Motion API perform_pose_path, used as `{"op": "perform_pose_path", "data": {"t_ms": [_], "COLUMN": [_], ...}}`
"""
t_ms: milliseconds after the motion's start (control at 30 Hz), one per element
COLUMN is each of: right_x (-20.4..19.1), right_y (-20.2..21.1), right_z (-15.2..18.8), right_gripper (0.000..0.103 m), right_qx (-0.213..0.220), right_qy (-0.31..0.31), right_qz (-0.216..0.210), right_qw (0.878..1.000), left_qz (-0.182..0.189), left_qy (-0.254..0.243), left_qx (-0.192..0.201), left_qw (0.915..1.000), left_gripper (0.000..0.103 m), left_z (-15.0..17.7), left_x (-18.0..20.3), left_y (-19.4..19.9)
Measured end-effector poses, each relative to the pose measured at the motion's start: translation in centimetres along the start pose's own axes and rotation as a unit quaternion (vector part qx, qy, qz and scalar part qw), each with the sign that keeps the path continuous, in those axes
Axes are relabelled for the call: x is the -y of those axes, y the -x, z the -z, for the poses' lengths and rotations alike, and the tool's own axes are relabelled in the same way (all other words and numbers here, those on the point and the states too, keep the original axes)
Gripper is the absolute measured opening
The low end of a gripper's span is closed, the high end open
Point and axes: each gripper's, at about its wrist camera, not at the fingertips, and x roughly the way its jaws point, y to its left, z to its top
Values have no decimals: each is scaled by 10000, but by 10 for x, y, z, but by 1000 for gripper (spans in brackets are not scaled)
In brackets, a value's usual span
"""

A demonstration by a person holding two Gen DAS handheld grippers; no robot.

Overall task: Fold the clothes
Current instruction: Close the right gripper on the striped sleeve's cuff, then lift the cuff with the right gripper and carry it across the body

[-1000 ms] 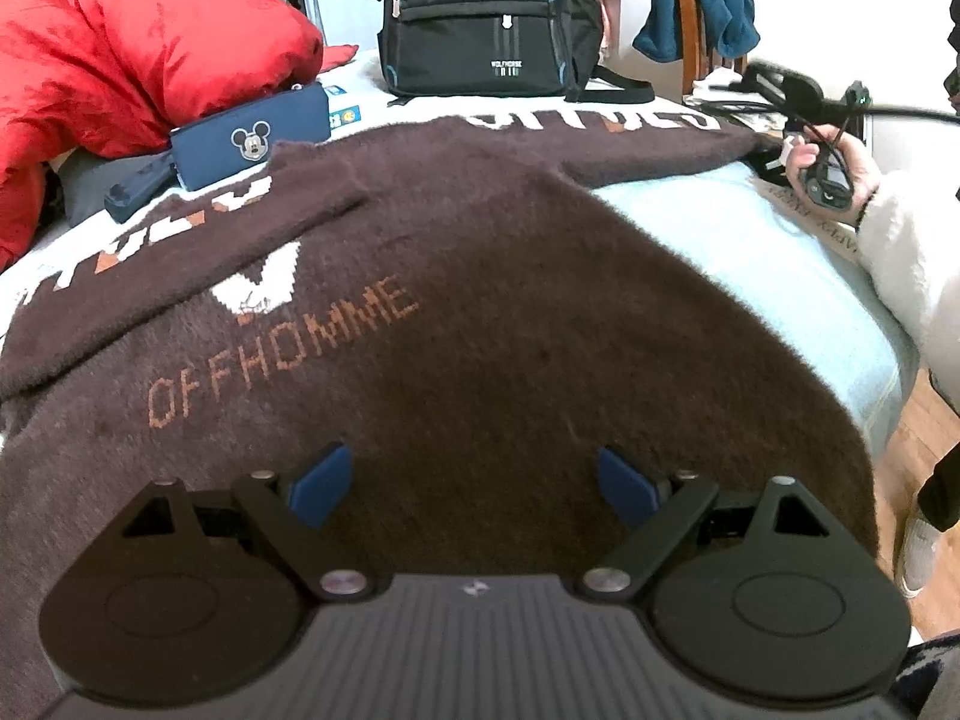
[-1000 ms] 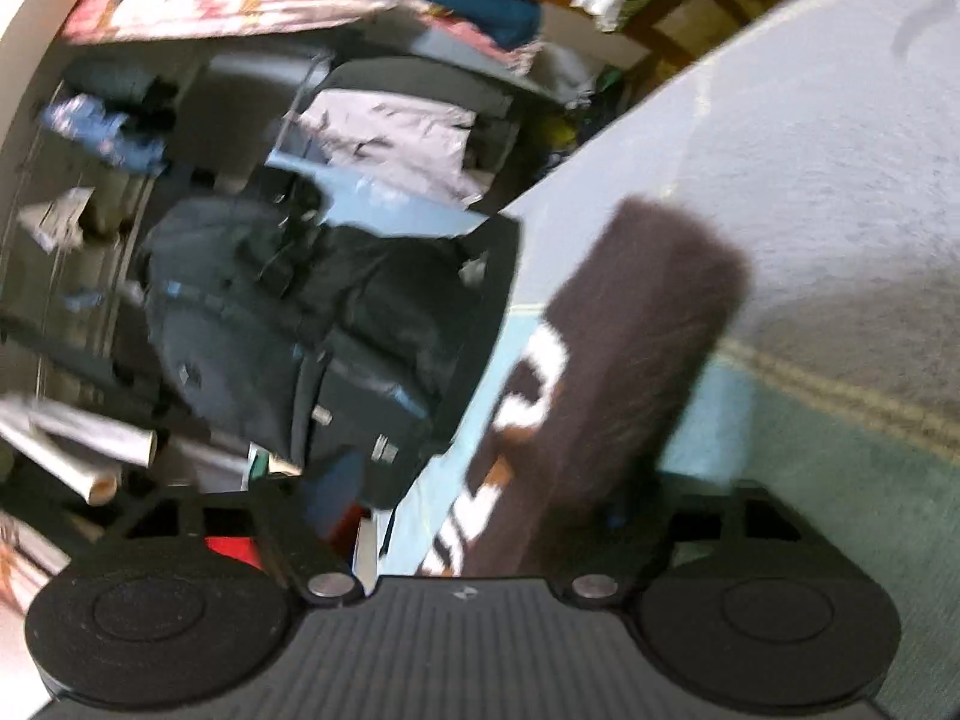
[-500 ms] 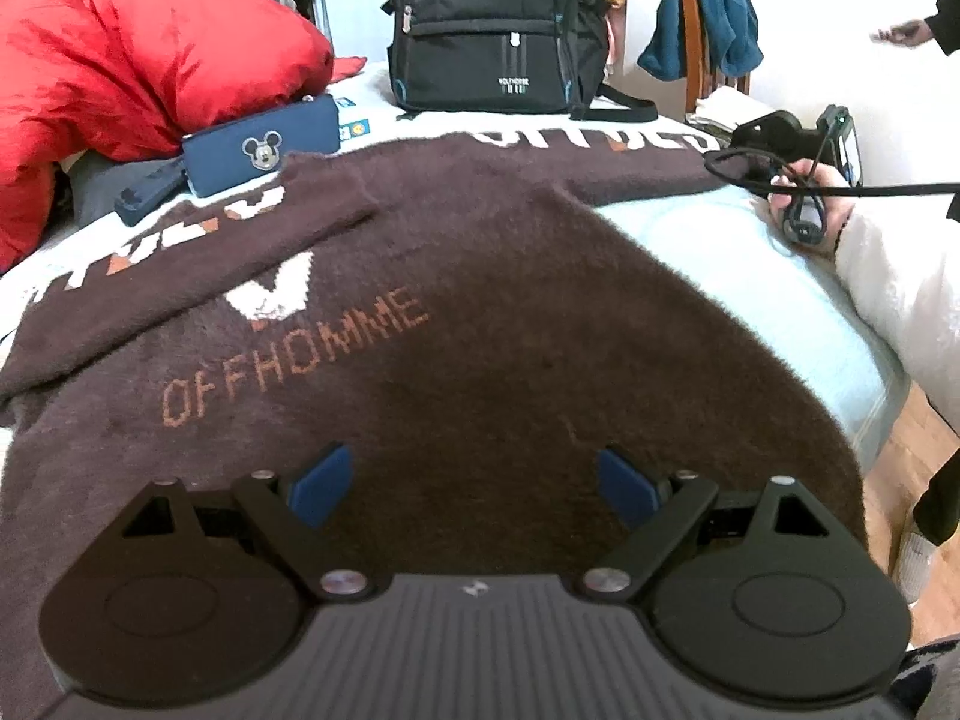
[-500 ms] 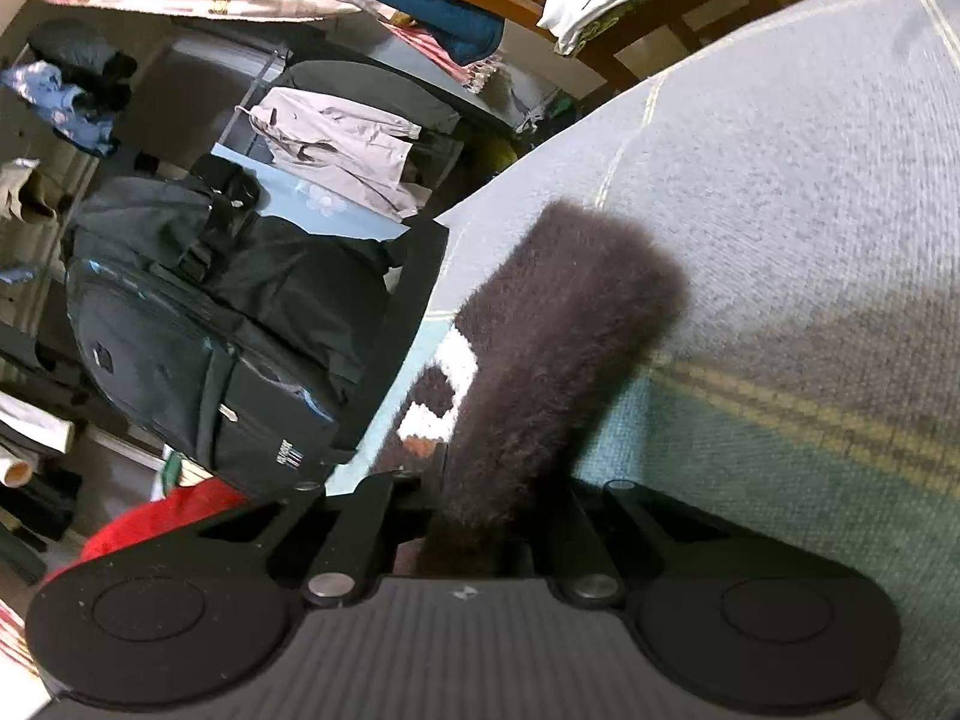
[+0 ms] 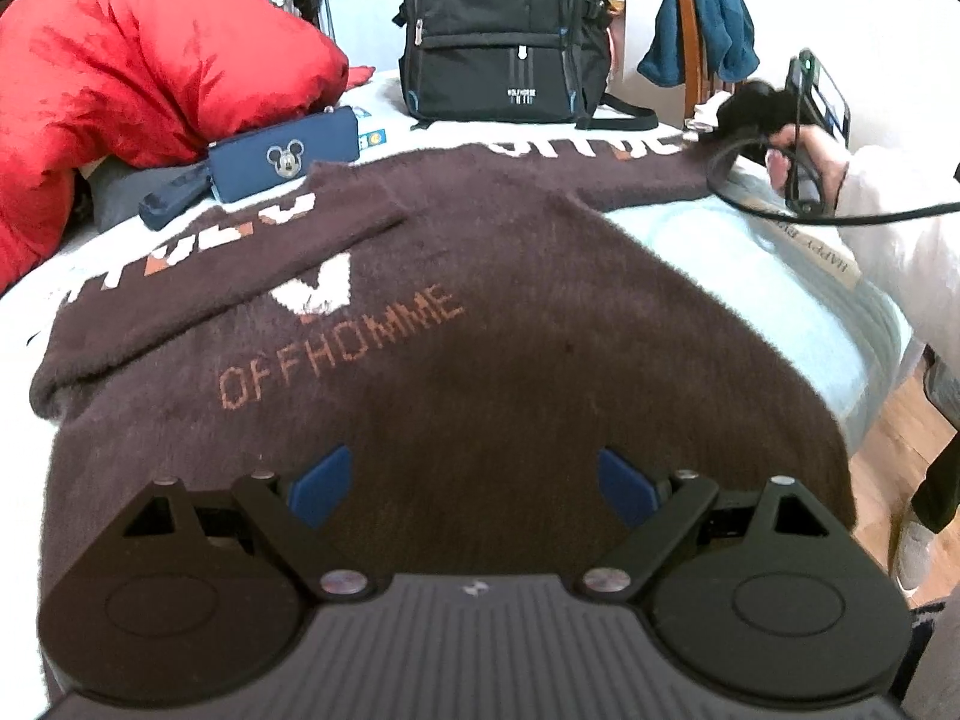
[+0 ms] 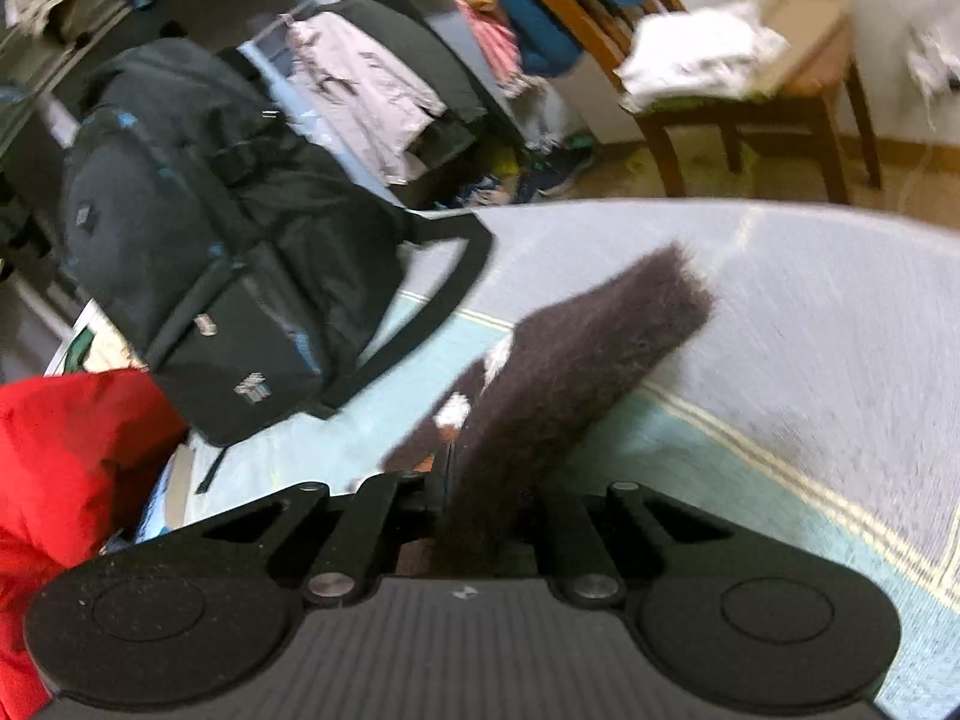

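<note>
left gripper point(image 5: 474, 480) spread, right gripper point(image 6: 474, 516) apparently clamped

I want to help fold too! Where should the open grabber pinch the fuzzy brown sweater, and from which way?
Probably the left sleeve, near its cuff end. It already lies flat, folded across the brown sweater, with a free edge to slide under. The left gripper hangs open over the hem, so coming down from above suits. The right gripper already pinches the other sleeve.
</note>
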Motion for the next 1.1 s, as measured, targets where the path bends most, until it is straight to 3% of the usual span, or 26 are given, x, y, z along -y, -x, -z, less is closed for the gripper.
{"op": "perform_pose_path", "data": {"t_ms": [433,1100], "right_x": [-100,-208], "right_y": [23,34], "right_z": [17,79], "right_gripper": [11,11], "right_qx": [-121,-582], "right_qy": [1488,2733], "right_qz": [-392,-975], "right_qw": [9880,9552], "left_qz": [-68,-223], "left_qy": [189,354], "left_qx": [32,62], "left_qw": [9998,9991], "left_gripper": [89,89], "left_z": [13,25], "left_x": [-19,-41], "left_y": [18,38]}}
